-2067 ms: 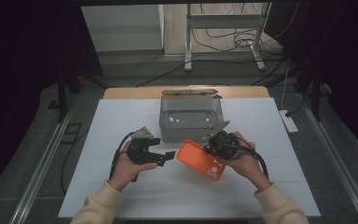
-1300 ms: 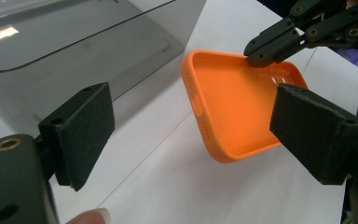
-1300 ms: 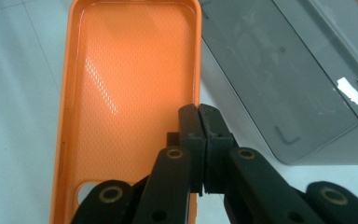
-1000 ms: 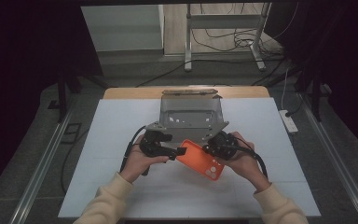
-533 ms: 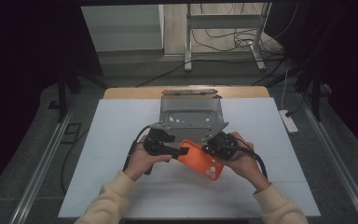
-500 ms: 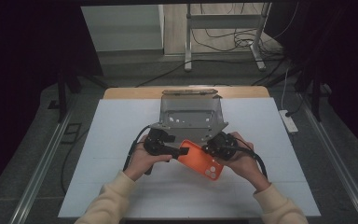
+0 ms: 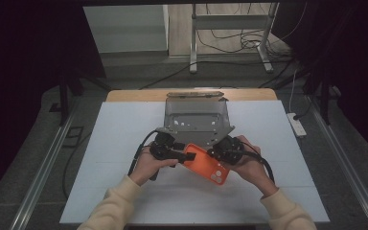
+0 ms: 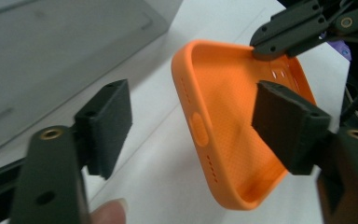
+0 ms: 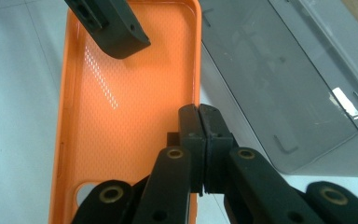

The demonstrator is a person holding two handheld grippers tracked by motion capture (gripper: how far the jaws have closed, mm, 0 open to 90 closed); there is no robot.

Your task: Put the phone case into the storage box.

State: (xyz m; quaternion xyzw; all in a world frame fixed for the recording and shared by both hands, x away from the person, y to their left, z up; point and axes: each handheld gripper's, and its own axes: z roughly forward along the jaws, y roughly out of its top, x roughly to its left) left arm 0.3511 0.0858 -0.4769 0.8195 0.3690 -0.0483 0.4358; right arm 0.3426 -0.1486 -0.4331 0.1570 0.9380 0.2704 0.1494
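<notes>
An orange phone case (image 7: 210, 166) hangs tilted just above the white table. My right gripper (image 7: 219, 154) is shut on one long rim of it; in the right gripper view the jaws (image 9: 199, 112) meet on the case (image 9: 121, 116) edge. My left gripper (image 7: 181, 154) straddles the opposite side. In the left gripper view (image 8: 193, 128) one pad (image 8: 107, 123) stands outside the case (image 8: 228, 154) wall and the other (image 8: 284, 126) inside its hollow. These jaws have just been closing with the wall between them, and a gap still shows at the outer pad.
A grey sheet-metal tray (image 7: 196, 120) lies just beyond the hands, also close in the left gripper view (image 8: 51, 56) and the right gripper view (image 9: 284, 84). A white mat (image 7: 105, 143) covers the table. Cables trail from both grippers.
My left gripper has come in from the left to the case's free end, and its jaws have narrowed around the wall. The right gripper and the case have kept still.
</notes>
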